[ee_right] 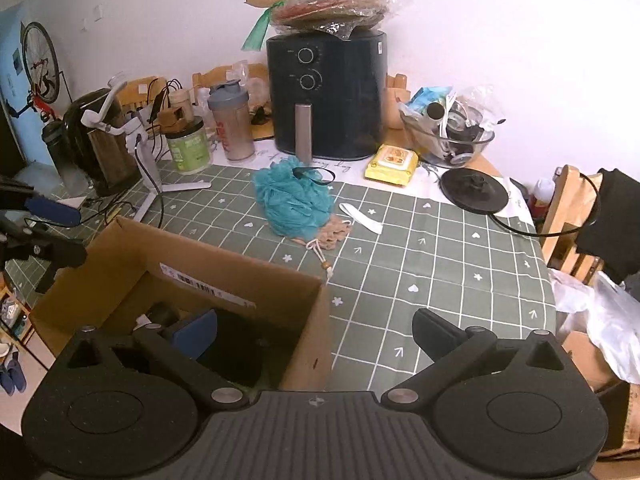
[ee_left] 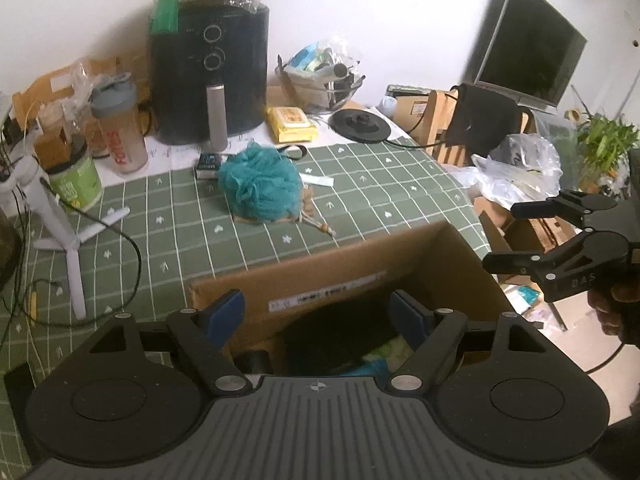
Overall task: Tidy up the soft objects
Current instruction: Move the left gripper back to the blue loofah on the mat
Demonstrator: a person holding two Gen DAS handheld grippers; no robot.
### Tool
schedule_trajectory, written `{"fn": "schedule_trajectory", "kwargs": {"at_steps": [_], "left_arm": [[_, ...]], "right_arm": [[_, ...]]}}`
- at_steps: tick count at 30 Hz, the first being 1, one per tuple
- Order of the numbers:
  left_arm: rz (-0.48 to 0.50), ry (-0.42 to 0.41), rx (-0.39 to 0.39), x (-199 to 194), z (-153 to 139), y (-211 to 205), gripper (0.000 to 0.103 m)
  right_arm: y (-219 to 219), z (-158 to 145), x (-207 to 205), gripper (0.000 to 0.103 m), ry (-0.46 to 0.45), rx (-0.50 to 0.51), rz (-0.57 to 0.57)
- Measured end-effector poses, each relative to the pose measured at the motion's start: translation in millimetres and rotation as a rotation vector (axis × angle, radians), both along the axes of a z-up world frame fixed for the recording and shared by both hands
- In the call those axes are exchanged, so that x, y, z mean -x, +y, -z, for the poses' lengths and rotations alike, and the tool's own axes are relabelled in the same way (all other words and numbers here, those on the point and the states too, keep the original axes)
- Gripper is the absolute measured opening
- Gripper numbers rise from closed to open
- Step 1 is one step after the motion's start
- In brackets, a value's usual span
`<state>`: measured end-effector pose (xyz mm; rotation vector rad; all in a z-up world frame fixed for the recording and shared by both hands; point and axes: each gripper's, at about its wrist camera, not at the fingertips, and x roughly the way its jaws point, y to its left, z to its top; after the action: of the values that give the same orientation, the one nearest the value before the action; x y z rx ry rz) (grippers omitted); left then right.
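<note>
**Here, between picks over the box**

I am holding the left gripper and right gripper with fingers apart, empty, above the cardboard box at the table's near edge. Next, I judge, the teal loofah mid-table, lying on a beige pouch. The air fryer is crowding the far edge.

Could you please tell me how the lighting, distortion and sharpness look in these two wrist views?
Left wrist view: strong fisheye bending with dark corners, the cardboard box interior lost in shadow, the teal bath pouf reasonably sharp. Right wrist view: the same curvature, a pinkish cast on the wall, soft even light on the tablecloth, and the air fryer dark but legible.
</note>
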<state>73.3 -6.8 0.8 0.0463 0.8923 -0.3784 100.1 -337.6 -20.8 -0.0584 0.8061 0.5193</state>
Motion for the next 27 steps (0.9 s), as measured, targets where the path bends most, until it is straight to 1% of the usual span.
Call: {"fn": "schedule_trajectory", "kwargs": {"at_steps": [5,11,16,20,27], "left_arm": [[0.019,-0.027,-0.016,-13.7,-3.9,4.8,0.080],[0.046,-0.059,-0.042,-32.5,-7.5,9.3,0.080],[0.067,-0.094,-0.065,-51.9,-8.9,9.2,0.080],[0.080,-0.120,-0.066,-67.9,-9.6,8.5,0.080],[0.116,-0.130,-0.072,-91.8,-4.1,6.8,0.080]], "right_arm": [[2.1,1.4,-11.2,0.103,-0.008,0.011,0.014],[8.0,0.6,-24.1,0.103,-0.015,0.029,-0.011],[7.6,0.7,-34.7,0.103,0.011,-0.005,-0.016],[4.5,3.3,-44.4,0.103,0.041,-0.035,-0.023],[-4.5,5.7,-61.1,0.103,0.096,-0.077,0.025]]}}
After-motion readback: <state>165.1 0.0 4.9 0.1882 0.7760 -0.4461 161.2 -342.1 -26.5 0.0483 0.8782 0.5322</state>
